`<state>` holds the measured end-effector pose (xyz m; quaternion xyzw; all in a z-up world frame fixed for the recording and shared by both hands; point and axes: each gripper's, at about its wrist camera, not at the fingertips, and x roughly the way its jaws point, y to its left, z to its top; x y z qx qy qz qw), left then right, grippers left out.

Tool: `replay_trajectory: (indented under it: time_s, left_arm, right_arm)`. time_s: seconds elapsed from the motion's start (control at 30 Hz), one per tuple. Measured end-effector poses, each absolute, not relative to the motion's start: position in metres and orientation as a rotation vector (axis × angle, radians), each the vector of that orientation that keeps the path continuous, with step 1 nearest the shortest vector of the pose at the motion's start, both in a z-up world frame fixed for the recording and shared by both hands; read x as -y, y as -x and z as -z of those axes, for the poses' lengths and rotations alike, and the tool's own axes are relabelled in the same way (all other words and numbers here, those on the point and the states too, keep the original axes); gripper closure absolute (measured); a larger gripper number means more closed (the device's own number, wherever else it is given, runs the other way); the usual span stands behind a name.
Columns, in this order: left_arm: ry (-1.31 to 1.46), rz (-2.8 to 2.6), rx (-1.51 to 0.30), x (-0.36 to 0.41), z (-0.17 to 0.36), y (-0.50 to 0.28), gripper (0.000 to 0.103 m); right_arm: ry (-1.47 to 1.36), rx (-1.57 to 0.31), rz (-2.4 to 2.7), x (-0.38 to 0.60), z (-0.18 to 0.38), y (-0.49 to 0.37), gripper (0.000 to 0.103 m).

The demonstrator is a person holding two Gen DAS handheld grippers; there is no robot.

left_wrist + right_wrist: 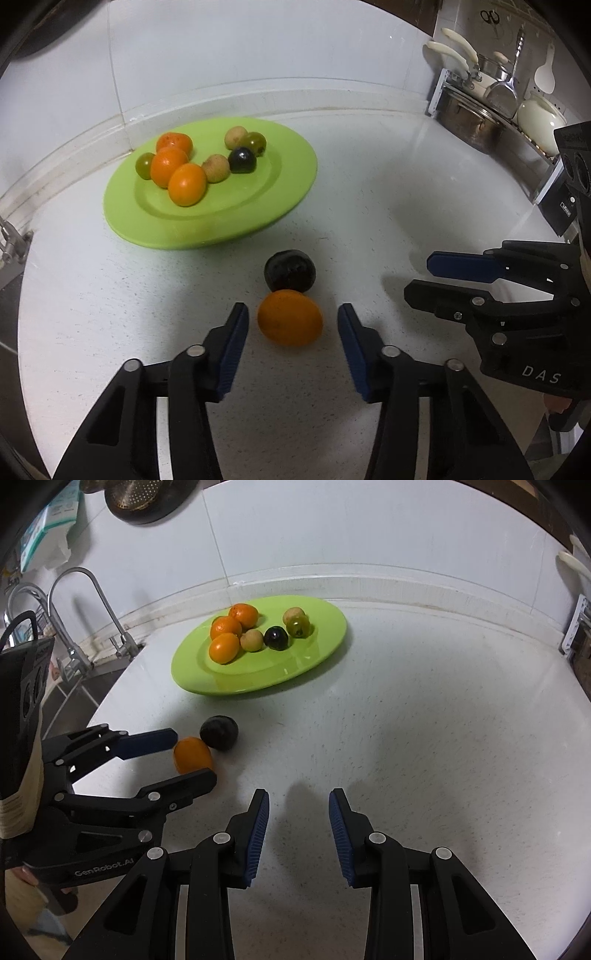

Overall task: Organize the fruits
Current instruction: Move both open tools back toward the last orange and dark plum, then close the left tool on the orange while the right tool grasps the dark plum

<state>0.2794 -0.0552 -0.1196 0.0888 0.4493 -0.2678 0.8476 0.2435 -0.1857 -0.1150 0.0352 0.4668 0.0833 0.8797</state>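
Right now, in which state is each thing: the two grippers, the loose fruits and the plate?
Left gripper: open, jaws around the orange, not pressing.
Right gripper: open, empty.
Orange: on the counter, touches the dark fruit.
Dark fruit: on the counter, outside the plate.
Plate: flat on the counter, holds eight fruits.

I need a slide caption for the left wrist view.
Left gripper straddling an orange on the counter, green plate of fruit behind.

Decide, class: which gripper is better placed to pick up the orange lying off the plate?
The left gripper: its jaws already straddle the loose orange, with gaps on both sides. The right gripper hangs over bare counter, holding nothing.
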Motion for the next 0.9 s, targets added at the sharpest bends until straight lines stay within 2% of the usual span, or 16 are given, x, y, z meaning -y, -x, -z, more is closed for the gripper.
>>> replay_trajectory:
  time_s: [0.17,0.9]
  left_arm:
    - [-0.177,0.562,-0.956,0.055,0.122,-0.282,0.067]
    - [-0.12,0.392,-0.906,0.0,0.093,-0.276,0.067]
  right_arm:
    - [-0.074,-0.981,-0.18,0.184,0.118,-0.245,0.068]
    - [-0.054,-0.956,-0.291,0.147,0.111,-0.266,0.068]
